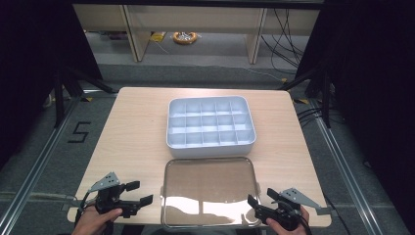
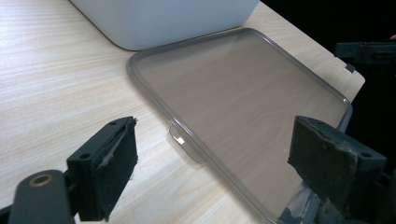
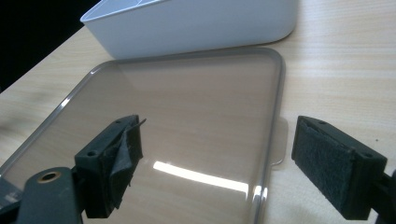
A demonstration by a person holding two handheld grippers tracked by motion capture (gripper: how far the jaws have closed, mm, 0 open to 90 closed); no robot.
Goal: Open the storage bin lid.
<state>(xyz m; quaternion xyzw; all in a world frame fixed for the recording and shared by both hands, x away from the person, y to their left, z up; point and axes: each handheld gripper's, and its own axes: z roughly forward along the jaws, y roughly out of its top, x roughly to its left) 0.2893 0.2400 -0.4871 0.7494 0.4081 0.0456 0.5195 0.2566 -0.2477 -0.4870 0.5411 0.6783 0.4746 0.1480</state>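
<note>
The lid [image 1: 209, 192] is a clear, smoke-tinted rectangle with rounded corners and a raised grey rim, lying flat at the near edge of the table [image 1: 132, 132], midway between its two near corners; the wood grain shows through it and a bright streak of light reflects off its near part. Just beyond it, toward the middle of the table, stands the box [image 1: 211, 122], white, split into rows of small compartments, all of them empty. The left gripper [image 1: 136, 193] hovers at the lid's left edge with its jaws spread wide, pinching nothing; the right gripper [image 1: 262, 197] hovers at the lid's right edge, likewise spread and holding nothing. The left gripper view shows a small clear tab [image 2: 184, 140] on the lid's rim, and the right gripper view shows another tab [image 3: 280, 147] on the opposite side.
</note>
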